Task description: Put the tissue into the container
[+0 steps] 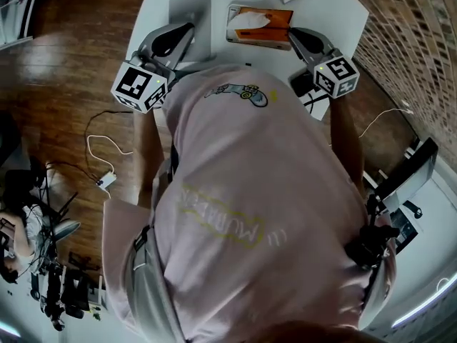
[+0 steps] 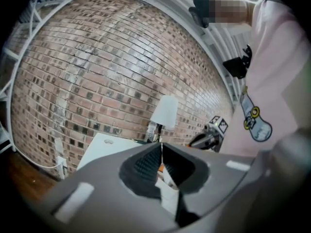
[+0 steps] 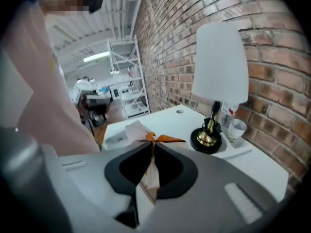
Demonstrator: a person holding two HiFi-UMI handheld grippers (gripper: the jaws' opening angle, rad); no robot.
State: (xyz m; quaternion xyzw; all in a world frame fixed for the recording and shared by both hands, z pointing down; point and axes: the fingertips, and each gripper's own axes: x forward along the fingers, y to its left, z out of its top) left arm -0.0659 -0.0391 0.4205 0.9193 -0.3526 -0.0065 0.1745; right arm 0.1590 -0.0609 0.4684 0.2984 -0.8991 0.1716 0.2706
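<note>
Seen from above, a person in a pale pink shirt (image 1: 250, 191) leans over a white surface (image 1: 328, 13) that stands on a dark wooden floor (image 1: 64, 56), with a brick wall (image 1: 407, 41) along the right side. A table lamp with a white shade (image 3: 218, 64) and a dark round base (image 3: 206, 140) stands at the far edge of the surface, close to the wall, and a small pale cup (image 3: 238, 127) sits just beside the base. The person holds a grey gripper in each hand, each carrying a cube with black-and-white square markers. The left gripper (image 1: 187, 31) reaches toward the near left part of the surface, and its own view shows its jaws (image 2: 160, 145) closed tip to tip, with nothing visibly pinched between them. The right gripper (image 1: 293, 33) points at the right end of the tissue box, and its own view shows its jaws (image 3: 151, 142) pressed together as well, with no tissue caught in them. A grey rectangular container (image 1: 189, 9) lies on the surface just beyond the left gripper. To its right, between the two grippers, lies an orange tissue box (image 1: 258, 26). A white tissue (image 1: 246, 20) sticks up out of the slot in the top of that box, still inside it and apart from the container.
</note>
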